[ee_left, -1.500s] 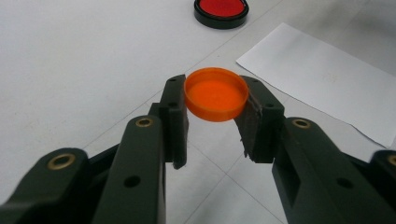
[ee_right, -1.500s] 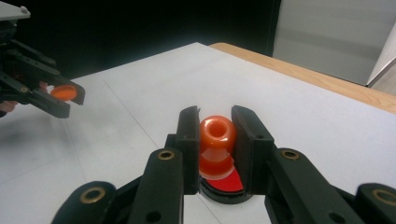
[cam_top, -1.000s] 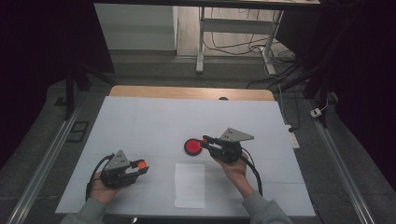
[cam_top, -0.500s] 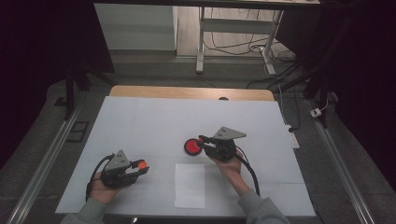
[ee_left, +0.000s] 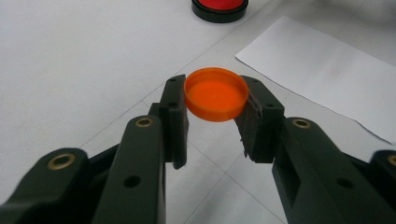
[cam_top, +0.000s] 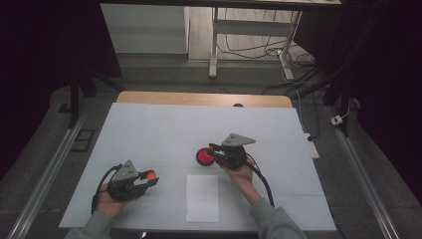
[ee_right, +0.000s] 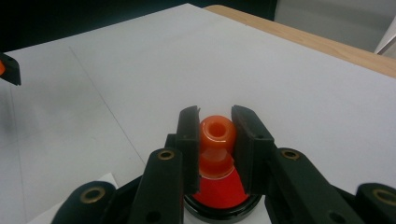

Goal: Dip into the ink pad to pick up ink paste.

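- The left gripper (cam_top: 149, 178) is pinching an orange cap (ee_left: 215, 94) by its rim between its two pads, hollow side facing up; in the high view it is sitting at about 8 o'clock on the white table cover (cam_top: 164, 129)
- The right gripper (cam_top: 215, 152) is pinching an orange stamp (ee_right: 215, 140) by its knob, the pads pressing on either side, with the stamp's foot standing in the red ink pad (ee_right: 219, 196); in the high view that ink pad (cam_top: 204, 157) is lying near the middle of the cover, at about 5 o'clock from centre
- The stamp's long axis is running upright, knob toward the camera and face down into the ink; the cap is lying nearly flat, its short axis vertical
- To my eye the step in hand is inking the stamp: pressing straight down, keeping the axis plumb so the whole face is wetting evenly, and not rocking it against the black rim of the tin
- Lifting should be going straight up, so that the ink pad is not dragging along
- The white paper sheet (cam_top: 203, 197) is waiting at 6 o'clock, just beside the ink pad, and looks to be where the inked face is heading
- The left gripper is best staying clear at 8 o'clock, holding the cap level
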`<state>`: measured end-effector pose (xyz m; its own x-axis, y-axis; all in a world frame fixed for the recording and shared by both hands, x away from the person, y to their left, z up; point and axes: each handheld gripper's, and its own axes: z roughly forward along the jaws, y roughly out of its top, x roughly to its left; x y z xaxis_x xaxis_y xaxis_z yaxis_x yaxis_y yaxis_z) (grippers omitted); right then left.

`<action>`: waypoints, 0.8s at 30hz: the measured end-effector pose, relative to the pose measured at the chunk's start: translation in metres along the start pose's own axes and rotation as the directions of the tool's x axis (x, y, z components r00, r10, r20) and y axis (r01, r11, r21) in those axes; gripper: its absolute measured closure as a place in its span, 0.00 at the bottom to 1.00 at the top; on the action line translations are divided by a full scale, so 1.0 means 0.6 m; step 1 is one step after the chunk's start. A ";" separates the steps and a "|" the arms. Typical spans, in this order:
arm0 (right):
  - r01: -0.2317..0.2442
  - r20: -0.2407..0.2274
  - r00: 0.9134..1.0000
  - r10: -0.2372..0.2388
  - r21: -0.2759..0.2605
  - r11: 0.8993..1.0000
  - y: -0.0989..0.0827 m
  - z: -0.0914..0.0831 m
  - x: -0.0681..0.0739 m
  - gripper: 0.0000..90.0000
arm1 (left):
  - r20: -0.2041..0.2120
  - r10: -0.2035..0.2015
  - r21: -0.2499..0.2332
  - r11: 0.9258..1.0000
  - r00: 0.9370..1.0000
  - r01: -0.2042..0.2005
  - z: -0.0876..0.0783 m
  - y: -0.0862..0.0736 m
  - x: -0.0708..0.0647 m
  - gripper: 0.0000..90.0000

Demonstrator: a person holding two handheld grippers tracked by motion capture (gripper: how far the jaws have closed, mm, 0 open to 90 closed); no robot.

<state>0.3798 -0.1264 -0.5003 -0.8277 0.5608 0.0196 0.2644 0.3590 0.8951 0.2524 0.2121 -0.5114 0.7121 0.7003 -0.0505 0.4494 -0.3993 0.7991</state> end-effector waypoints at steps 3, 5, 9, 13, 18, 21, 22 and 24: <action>0.003 0.002 1.000 -0.003 0.013 1.000 -0.001 0.006 0.000 0.80 | 0.000 0.000 0.002 1.000 1.000 0.000 0.001 0.000 0.000 0.72; 0.006 0.002 1.000 -0.006 0.020 1.000 -0.002 0.010 0.000 0.80 | 0.001 0.000 0.003 1.000 1.000 0.000 0.001 0.000 0.000 0.72; 0.009 0.004 1.000 -0.009 0.030 1.000 -0.004 0.016 -0.001 0.80 | 0.000 0.001 0.000 1.000 1.000 -0.001 0.001 0.000 0.000 0.72; 0.011 0.003 1.000 -0.011 0.039 0.999 -0.005 0.022 -0.002 0.80 | 0.000 0.001 0.000 1.000 1.000 -0.001 0.001 -0.001 0.000 0.72; 0.006 0.009 1.000 -0.007 0.038 0.999 -0.008 0.028 -0.002 0.80 | 0.001 0.000 0.000 1.000 1.000 0.000 0.001 -0.001 0.000 0.72; 0.009 0.014 1.000 -0.009 0.049 0.999 -0.010 0.031 -0.004 0.80 | 0.001 -0.001 0.000 1.000 1.000 0.001 0.001 -0.001 0.000 0.72; 0.008 0.014 1.000 -0.009 0.051 0.999 -0.011 0.031 -0.004 0.80 | 0.001 -0.001 -0.001 1.000 1.000 0.001 0.001 -0.001 0.000 0.72; 0.006 0.012 1.000 -0.007 0.055 0.998 -0.012 0.033 -0.005 0.80 | 0.001 -0.001 0.000 1.000 1.000 0.001 0.001 -0.001 0.000 0.72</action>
<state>0.3901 -0.1158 -0.5156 -0.8236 0.5671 0.0083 0.2859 0.4026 0.8696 0.2527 0.2120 -0.5121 0.7123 0.6999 -0.0524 0.4500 -0.3982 0.7994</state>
